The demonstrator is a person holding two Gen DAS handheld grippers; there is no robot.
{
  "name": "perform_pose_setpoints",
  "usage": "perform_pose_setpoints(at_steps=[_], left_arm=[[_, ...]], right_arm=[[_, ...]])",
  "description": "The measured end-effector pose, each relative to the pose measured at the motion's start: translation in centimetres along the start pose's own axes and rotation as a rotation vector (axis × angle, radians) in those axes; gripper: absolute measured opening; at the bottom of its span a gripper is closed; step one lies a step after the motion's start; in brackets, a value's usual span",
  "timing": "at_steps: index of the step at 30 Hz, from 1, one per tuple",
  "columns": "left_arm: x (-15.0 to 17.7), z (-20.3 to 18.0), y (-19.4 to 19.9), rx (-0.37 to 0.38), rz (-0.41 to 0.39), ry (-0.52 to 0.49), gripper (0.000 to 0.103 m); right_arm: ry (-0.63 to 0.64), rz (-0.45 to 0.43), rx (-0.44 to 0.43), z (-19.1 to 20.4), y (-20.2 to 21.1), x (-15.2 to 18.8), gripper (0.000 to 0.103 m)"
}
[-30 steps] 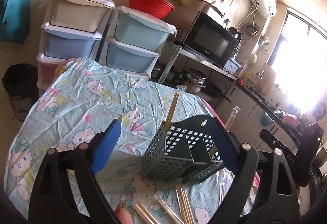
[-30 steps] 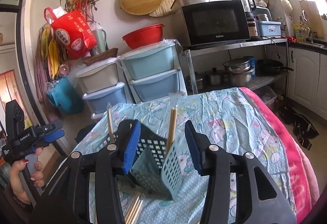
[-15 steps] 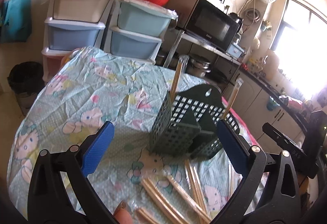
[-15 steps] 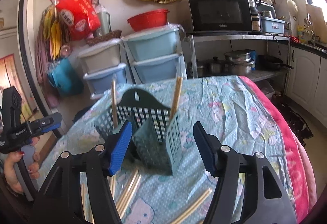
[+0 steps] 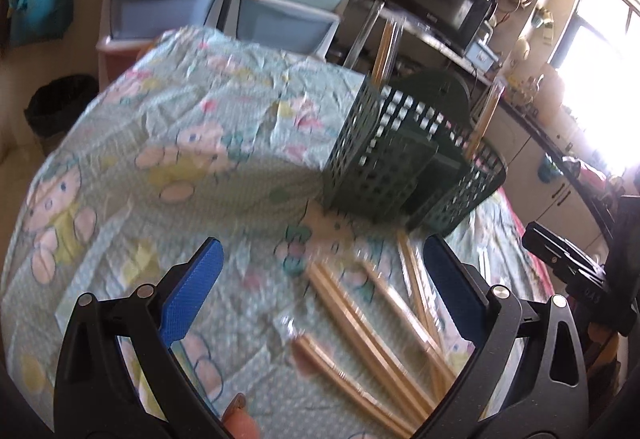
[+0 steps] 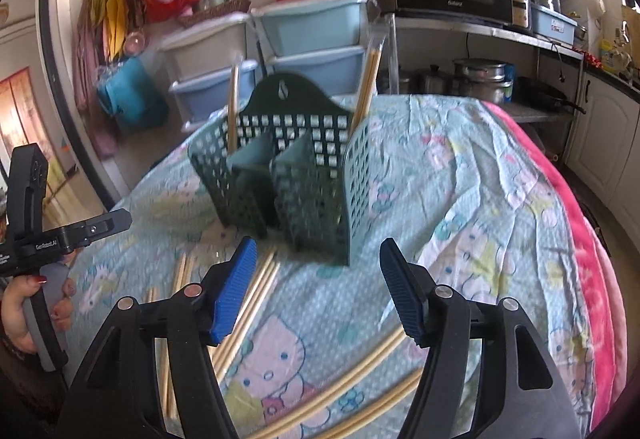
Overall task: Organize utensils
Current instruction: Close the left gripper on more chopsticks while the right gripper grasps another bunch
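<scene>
Standing upright on the cartoon-print tablecloth, the dark green perforated plastic utensil caddy holds two wrapped chopstick pairs. Loose wooden chopsticks lie just before it. Left gripper and right gripper hover wide apart, empty.

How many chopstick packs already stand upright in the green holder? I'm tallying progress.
2. One pack stands in the green holder's left compartment, one pack at its right rear corner. Its front compartments look empty, though their bottoms are hidden.
</scene>
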State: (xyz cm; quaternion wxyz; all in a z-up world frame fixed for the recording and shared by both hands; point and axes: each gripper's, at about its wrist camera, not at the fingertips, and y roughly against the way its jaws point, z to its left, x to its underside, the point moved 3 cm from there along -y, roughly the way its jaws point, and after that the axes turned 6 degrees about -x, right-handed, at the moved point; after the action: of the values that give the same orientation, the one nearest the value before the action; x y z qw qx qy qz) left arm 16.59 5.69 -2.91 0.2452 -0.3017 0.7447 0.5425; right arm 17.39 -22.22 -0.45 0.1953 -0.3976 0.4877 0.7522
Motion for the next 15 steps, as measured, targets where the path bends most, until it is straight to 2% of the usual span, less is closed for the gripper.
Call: perform_pose_setpoints(at_steps=[5,6,10,12,15], left_arm=[[1.9,0.7,-0.8,0.002,0.060,0.017,0.092],[2.2,0.8,-0.8,0.003,0.066,0.019,0.089],[3.3,1.2,-1.4,0.027,0.109,0.048,0.066],[3.7,1.2,-1.7,0.030,0.128,0.051,0.060],[4.1,1.1,-2.1,0.038,0.153,0.062,0.058]], right_arm=[[-0.008,0.035,-0.002,-0.2,-0.5,1.3,0.062],[-0.010,0.041,-0.002,-0.3,-0.5,1.6,0.062],[-0.025,0.058,0.007,-0.6,-0.7,2.4,0.062],[-0.038,0.071,0.015,-1.0,-0.9,2.7,0.062],[-0.050,0.091,0.030,-1.5,-1.0,3.2,0.062]])
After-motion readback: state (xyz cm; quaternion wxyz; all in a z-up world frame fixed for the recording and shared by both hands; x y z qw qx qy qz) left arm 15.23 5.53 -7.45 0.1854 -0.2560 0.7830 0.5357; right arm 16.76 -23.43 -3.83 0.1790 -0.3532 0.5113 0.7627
